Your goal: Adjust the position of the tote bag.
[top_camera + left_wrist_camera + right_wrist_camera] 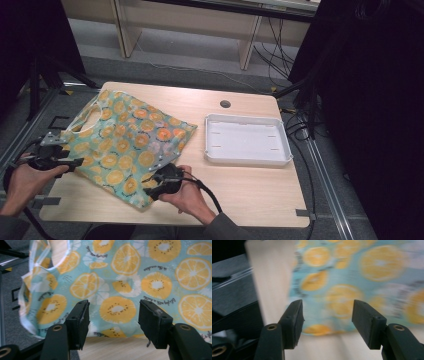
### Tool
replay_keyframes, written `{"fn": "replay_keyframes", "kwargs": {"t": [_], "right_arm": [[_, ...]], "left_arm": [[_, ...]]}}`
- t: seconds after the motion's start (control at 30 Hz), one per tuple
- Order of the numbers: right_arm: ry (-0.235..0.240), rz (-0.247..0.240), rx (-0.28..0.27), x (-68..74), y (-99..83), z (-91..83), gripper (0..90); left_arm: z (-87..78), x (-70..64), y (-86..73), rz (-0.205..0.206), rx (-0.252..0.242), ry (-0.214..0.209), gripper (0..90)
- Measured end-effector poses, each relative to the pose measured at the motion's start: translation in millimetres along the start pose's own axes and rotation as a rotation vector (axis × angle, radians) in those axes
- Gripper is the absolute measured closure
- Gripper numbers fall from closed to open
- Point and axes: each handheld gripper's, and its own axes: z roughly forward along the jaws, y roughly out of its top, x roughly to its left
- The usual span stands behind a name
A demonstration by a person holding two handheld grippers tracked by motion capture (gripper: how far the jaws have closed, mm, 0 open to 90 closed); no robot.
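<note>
Hovering with jaws apart, the left hand-held gripper [75, 163] and right hand-held gripper [156, 186] (equally spread) face the near edges of the citrus-print bag [127, 142], lying flat on the table [250, 195] beside a white tray [247, 159].

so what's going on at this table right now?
A person holds a pair of tongs in each hand at a citrus-print cloth bag lying flat on the table. The left tongs face its left edge, the right tongs its near edge. Both are open, with no fabric between the jaws. A white tray sits to the right of the bag.
</note>
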Motion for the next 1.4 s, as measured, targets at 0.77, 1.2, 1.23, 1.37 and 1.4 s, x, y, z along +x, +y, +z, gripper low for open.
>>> {"fn": "replay_keyframes", "kwargs": {"t": [0.77, 1.2, 1.23, 1.37, 1.4], "right_arm": [[-0.164, -0.224, 0.135, -9.3, -24.0, 12.5, 88.8], [-0.256, -0.166, 0.104, -48.8, -30.2, -19.5, 88.8], [-0.264, -0.167, 0.102, -50.9, -29.3, -20.9, 88.8], [-0.288, -0.151, 0.096, -61.3, -25.3, -25.9, 88.7], [-0.295, -0.141, 0.09, -65.1, -23.3, -27.1, 88.7]], "left_arm": [[-1.9, 15.7, -5.6, -0.007, -0.047, 0.042, 31.6], [7.2, 15.4, -15.6, -0.107, 0.072, -0.008, 34.3], [8.2, 14.4, -15.9, -0.105, 0.073, -0.02, 36.1], [9.0, 5.8, -12.0, -0.096, 0.097, -0.07, 37.7], [9.7, 3.5, -11.2, -0.082, 0.1, -0.076, 38.5]]}}
